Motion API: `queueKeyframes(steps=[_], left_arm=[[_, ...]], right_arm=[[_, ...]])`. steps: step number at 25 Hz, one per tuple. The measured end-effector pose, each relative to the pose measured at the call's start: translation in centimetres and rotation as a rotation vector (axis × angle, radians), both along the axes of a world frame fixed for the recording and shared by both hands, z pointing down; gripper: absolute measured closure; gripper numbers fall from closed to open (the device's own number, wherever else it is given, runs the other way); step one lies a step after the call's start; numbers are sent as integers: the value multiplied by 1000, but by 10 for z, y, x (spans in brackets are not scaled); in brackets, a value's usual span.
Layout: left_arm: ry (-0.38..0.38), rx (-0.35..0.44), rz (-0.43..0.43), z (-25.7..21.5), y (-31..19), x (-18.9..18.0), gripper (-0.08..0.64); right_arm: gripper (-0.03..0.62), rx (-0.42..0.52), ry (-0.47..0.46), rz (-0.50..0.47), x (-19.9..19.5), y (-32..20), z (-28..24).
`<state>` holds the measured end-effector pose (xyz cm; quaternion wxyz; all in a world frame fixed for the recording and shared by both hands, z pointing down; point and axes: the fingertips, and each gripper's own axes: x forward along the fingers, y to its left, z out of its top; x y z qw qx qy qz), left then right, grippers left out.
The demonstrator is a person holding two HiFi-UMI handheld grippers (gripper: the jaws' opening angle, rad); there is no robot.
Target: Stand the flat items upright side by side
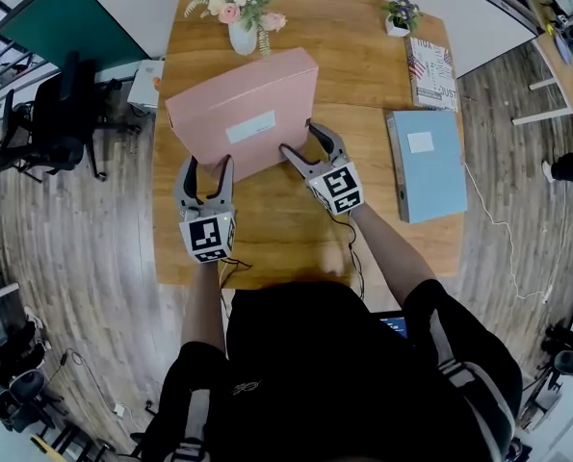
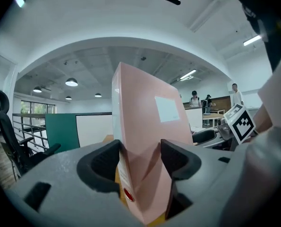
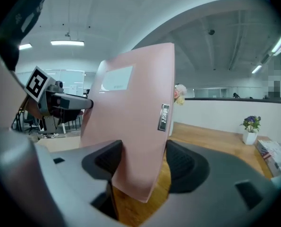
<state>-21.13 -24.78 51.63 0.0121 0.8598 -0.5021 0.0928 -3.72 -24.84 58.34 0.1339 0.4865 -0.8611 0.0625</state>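
Nearest you, your two forearms reach forward from your dark clothing over the near edge of the wooden counter (image 1: 267,234), each hand carrying tongs with a black-and-white marker cube. Your left tongs (image 1: 209,166) grip the near left corner of a pink box file (image 1: 243,104). The left gripper view shows both dark pads pressed against the file, one on its narrow spine side and one on its broad face, with a small red dot (image 2: 129,194) low on the spine. Your right tongs (image 1: 300,139) hold the near right corner of the same file. The right gripper view shows the pink board pinched between the pads, and a small metal clasp (image 3: 163,117) on the file's narrow edge. The file sits at the middle of the counter, neither flat nor upright, leaning with its broad face and white label (image 1: 250,126) turned up towards you. You cannot tell whether its lower edge touches the wood. To your right, well apart from the pink file, a light blue folder (image 1: 426,162) lies flat on the counter. Beyond it, near the far right corner, a patterned book (image 1: 430,70) also lies flat. At the far edge a white vase of pale flowers (image 1: 243,12) stands just behind the file, and a small potted plant (image 1: 400,15) stands further right. Past the counter on your left, a black office chair (image 1: 55,123) stands on the wood-plank floor.
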Motion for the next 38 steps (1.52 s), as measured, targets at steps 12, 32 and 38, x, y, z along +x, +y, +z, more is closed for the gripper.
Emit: queueKeyframes(steps=[12,32,38], left_arm=[[-17,51,-88,2,-13,7,288],[0,1,-188,22,-5,9,301],[20,-13,-195,21,-2,11,301]], right_arm=[[296,76,15,-33,5,-33,-7],[295,54,28,-82,6,-47,10],[295,55,34,-90,6,-49,9]])
